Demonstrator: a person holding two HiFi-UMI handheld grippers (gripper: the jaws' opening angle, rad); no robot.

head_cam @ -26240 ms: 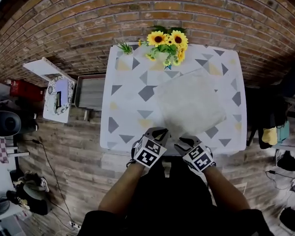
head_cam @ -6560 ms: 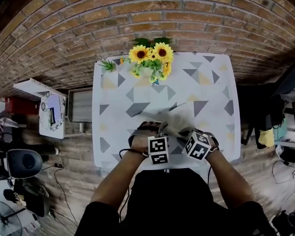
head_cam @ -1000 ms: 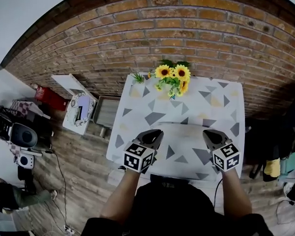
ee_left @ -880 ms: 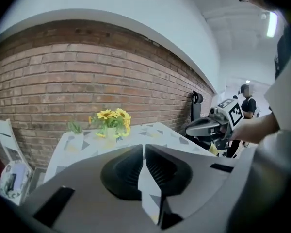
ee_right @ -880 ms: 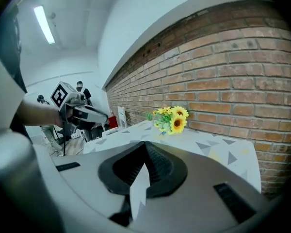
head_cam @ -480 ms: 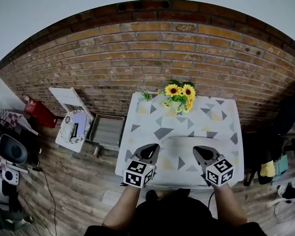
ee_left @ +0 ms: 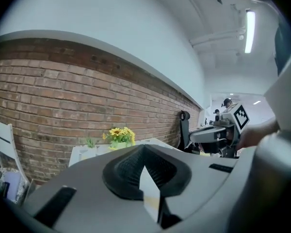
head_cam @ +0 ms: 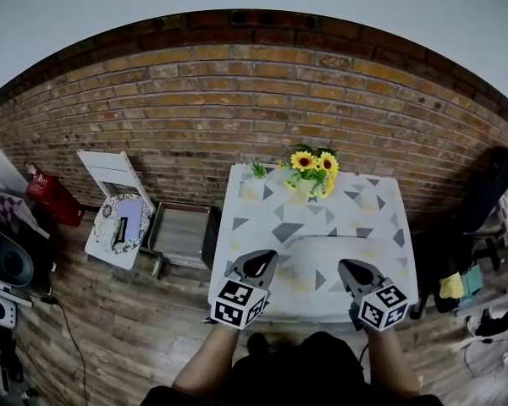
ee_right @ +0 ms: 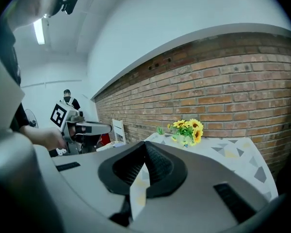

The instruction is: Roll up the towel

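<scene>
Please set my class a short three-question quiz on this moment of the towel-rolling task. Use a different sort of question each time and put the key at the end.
1. True or false: the rolled towel lies on the table, touched by neither the left gripper nor the right gripper.
2. Where on the table do the sunflowers stand?
A. At the near edge
B. At the far edge, by the brick wall
C. In the middle
3. Fill in: the jaws of both grippers are ___, with nothing between them.

Key: 1 true; 2 B; 3 shut.
</scene>
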